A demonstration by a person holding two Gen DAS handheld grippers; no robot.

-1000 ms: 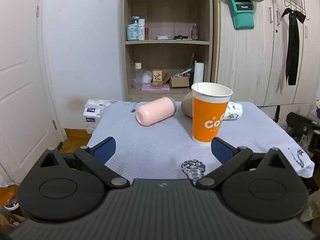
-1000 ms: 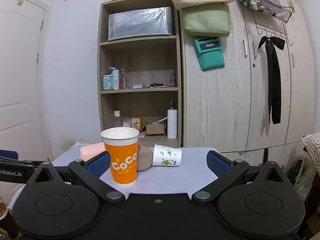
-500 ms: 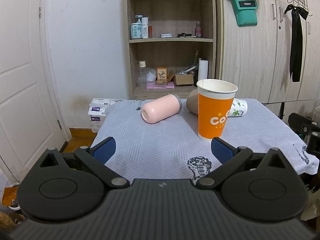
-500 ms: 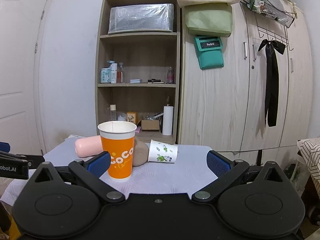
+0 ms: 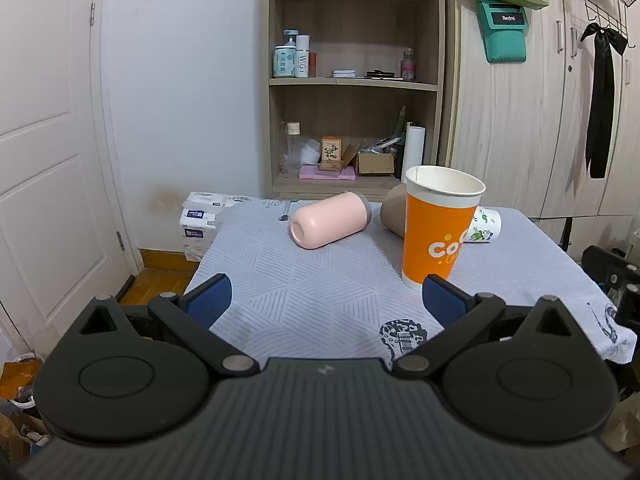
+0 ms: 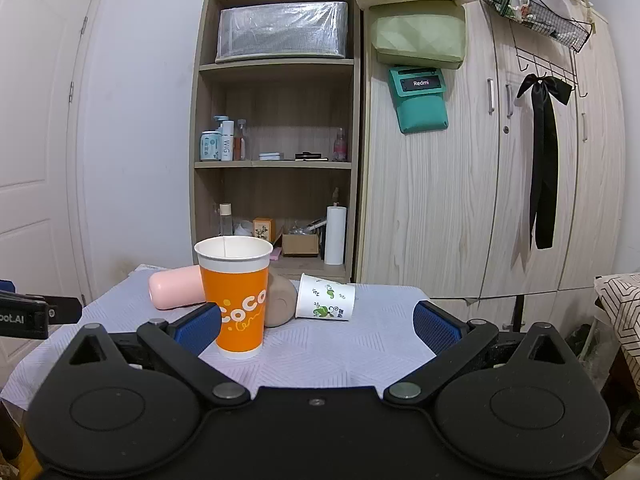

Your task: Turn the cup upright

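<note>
**Orange cup upright at centre, three cups lying around it**

The orange cup (image 6: 236, 300) is seen upright on the table (image 6: 340, 356) — left of centre. Behind it, a pink cup (image 6: 176, 292), a brown cup (image 6: 282, 300) and a white printed cup (image 6: 326, 297) are laid on their sides. The left gripper (image 5: 324, 300) and right gripper (image 6: 318, 326) are held spread — nothing gripped.

Ahead of the jaws, a wooden shelf unit (image 6: 274, 160) stands against a white wall (image 5: 180, 80). Right of it run pale wood-grain wardrobe doors (image 6: 460, 200). To the left, a white panelled door (image 5: 44, 160) meets wooden flooring (image 5: 160, 280).
</note>
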